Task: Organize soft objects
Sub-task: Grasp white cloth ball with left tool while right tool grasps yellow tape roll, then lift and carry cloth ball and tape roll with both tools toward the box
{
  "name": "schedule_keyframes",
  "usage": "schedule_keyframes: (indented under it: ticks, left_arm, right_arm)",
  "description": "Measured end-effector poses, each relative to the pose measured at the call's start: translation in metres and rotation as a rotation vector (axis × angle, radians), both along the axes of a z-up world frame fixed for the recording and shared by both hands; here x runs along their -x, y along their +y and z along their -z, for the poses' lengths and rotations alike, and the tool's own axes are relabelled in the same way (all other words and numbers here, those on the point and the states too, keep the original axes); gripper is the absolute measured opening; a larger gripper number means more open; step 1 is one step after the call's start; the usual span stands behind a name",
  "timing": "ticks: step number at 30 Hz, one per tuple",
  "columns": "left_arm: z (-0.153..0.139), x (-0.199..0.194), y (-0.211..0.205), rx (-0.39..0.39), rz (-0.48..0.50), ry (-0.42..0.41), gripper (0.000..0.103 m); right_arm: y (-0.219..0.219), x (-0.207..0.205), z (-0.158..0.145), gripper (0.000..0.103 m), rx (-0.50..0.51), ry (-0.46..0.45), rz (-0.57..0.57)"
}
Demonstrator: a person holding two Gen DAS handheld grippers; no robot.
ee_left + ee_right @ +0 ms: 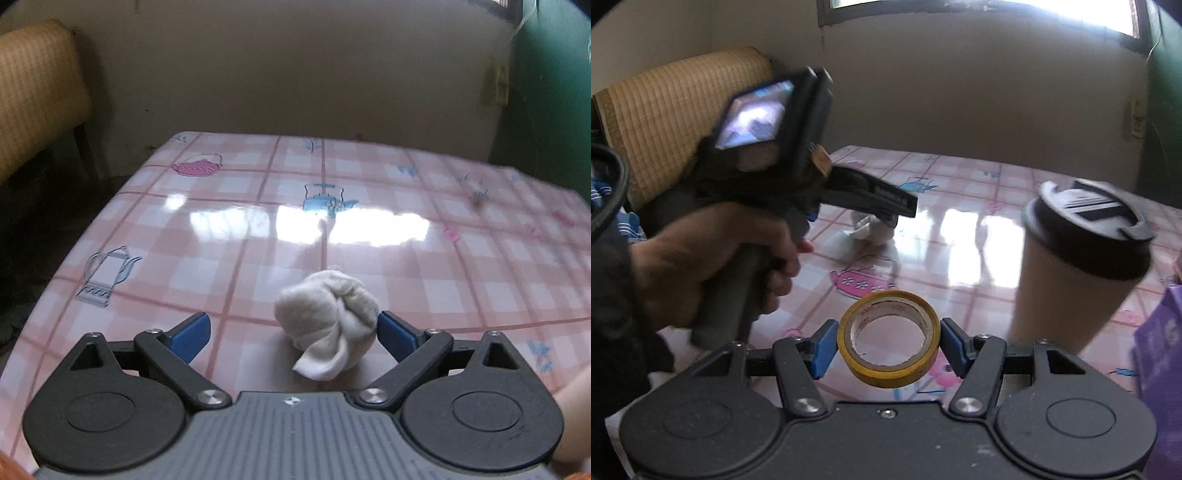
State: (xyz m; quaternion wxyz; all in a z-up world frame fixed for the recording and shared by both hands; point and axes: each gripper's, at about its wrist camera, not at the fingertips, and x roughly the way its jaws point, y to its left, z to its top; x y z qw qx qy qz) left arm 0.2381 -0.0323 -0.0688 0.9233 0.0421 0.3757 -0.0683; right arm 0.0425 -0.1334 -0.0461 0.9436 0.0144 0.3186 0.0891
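— Pink checked oilcloth with printed teapots covers the table (258,206), glare down its middle, a woven chair (37,92) off its far left corner. What have you got?

— My left gripper (293,328) stands wide over the white balled sock (327,321). The sock lies on the cloth, near the table's near edge, close against the right pad (397,334), well clear of the left one.

— And the other hand?

— My right gripper (888,343) is clamped on a yellow tape roll (889,338), both pads against its rim.

— Anything crowding you?

— A lidded paper cup (1071,273) just right of the tape, a purple pack (1160,354) beyond that. My left hand (713,262) and its gripper cross the view at left, partly hiding the sock.
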Motion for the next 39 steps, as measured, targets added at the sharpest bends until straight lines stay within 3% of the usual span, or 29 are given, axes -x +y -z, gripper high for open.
schedule_keyframes:
  ticks: [3, 4, 7, 14, 22, 28, 39]
  left_arm:
    - [0.006, -0.003, -0.004, -0.026, 0.010, -0.004, 0.067]
    - [0.005, 0.000, -0.004, -0.030, 0.017, -0.013, 0.046]
    - [-0.002, 0.008, 0.005, 0.024, 0.033, 0.015, 0.036]
    - [-0.042, 0.073, 0.019, 0.020, 0.010, -0.053, 0.032]
    - [-0.077, 0.144, 0.028, 0.040, -0.077, -0.042, 0.027]
    - [-0.096, 0.175, 0.032, 0.069, -0.082, -0.079, 0.026]
    - [-0.120, 0.199, 0.021, 0.077, -0.074, -0.124, 0.026]
  right_arm:
    - [-0.006, 0.003, -0.004, 0.071, -0.008, -0.007, 0.017]
    - [-0.008, 0.005, -0.005, 0.071, -0.011, -0.012, 0.021]
    - [-0.010, 0.007, -0.010, 0.071, -0.020, -0.024, 0.031]
    - [-0.006, 0.017, -0.027, 0.071, -0.047, -0.053, 0.035]
    - [-0.010, 0.023, -0.063, 0.071, -0.105, -0.042, 0.041]
    - [-0.006, 0.028, -0.080, 0.071, -0.109, -0.042, 0.036]
    - [-0.007, 0.039, -0.101, 0.071, -0.093, -0.060, 0.018]
